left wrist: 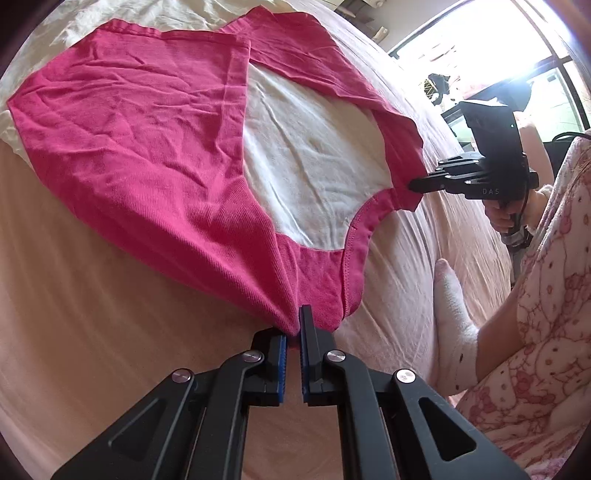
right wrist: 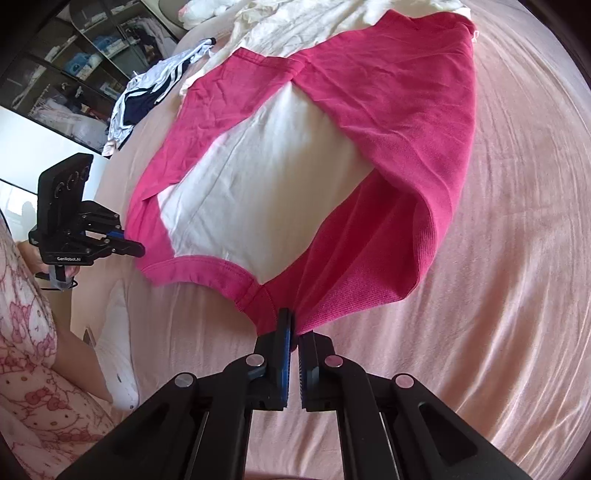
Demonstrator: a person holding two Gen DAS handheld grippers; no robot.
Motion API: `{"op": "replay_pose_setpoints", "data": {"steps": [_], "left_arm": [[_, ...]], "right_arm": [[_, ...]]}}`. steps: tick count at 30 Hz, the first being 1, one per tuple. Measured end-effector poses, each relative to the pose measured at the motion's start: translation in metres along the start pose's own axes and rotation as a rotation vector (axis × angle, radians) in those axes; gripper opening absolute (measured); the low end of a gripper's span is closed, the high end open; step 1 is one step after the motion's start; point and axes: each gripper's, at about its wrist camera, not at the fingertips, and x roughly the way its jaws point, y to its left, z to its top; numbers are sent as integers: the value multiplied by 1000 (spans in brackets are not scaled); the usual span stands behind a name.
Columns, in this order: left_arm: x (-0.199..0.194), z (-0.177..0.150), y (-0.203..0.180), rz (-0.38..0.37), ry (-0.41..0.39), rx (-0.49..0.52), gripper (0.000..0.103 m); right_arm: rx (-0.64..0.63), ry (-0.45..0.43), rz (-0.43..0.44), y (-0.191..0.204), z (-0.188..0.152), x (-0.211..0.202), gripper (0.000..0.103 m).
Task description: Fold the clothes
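A pink and white shirt [left wrist: 155,122] lies spread on the pink bed sheet, sleeves folded in over its white front [left wrist: 314,158]. My left gripper [left wrist: 295,328] is shut on the pink shoulder by the collar. My right gripper [left wrist: 412,184] is shut on the other shoulder, at the right of the left wrist view. In the right wrist view the shirt [right wrist: 388,110] stretches away from my right gripper [right wrist: 293,328], which pinches its pink edge. My left gripper [right wrist: 138,250] grips the far collar corner at the left.
The pink bed sheet [right wrist: 498,295] covers the bed. White cloth [right wrist: 295,22] and a striped navy garment [right wrist: 147,92] lie at the far side. The person's white sock [left wrist: 450,317] and patterned pyjama leg [left wrist: 535,350] rest beside the shirt. Shelves [right wrist: 74,62] stand behind.
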Motion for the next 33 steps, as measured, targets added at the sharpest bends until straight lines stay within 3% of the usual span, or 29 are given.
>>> {"op": "replay_pose_setpoints", "data": {"steps": [7,11,15,18,22,27,31,33], "left_arm": [[6,-1,10,-31,-1,-80,4],[-31,39,7,-66,-153,-37,4],[-79,93,23,-31,-321,-25,4],[-92,130,54,26,-389,-39,4],[-93,167,108,112,-410,-75,4],[-77,207,159,133,-376,-173,4],[-70,224,195,63,-308,-311,5],[-84,223,187,69,-353,-266,5]], "right_arm": [[62,10,75,-4,-7,0,2],[125,-79,201,-14,18,-19,2],[100,-199,199,-17,65,-51,2],[78,-306,167,-28,120,-73,2],[118,-402,121,-67,203,-76,2],[193,-381,37,-96,281,-24,3],[379,-315,145,-121,296,-2,4],[405,-313,162,-126,295,-10,7]]}}
